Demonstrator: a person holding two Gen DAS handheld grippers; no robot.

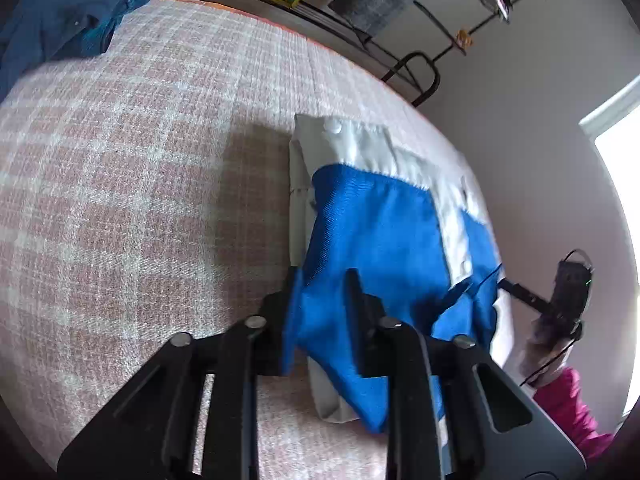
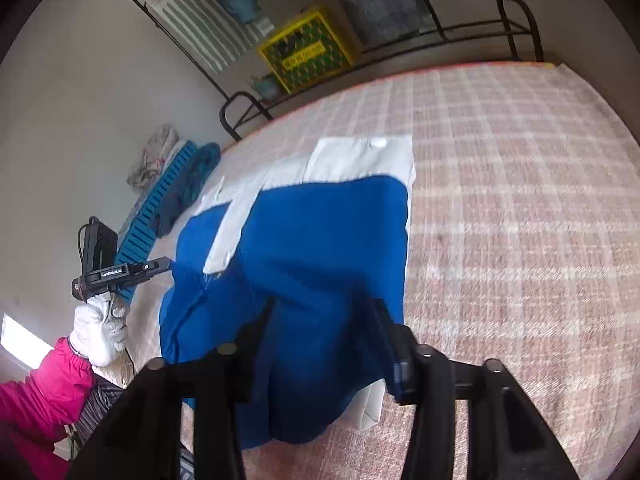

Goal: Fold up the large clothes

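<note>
A large blue and white garment (image 1: 380,220) lies partly folded on a pink checked bed cover (image 1: 140,160). My left gripper (image 1: 322,276) has blue cloth draped between its two fingers, which stand apart; the cloth hangs over the right finger (image 1: 354,284). In the right wrist view the same garment (image 2: 320,232) spreads ahead, with its white part at the far end. My right gripper (image 2: 324,306) has its fingers wide apart over the near blue fold. The left gripper also shows in the right wrist view (image 2: 168,266), held by a white-gloved hand.
A dark blue garment (image 1: 68,20) lies at the bed's far left corner. A yellow crate (image 2: 308,50) and a black metal rack (image 2: 516,12) stand beyond the bed. A teal slatted mat (image 2: 156,220) and cloths lie along the wall.
</note>
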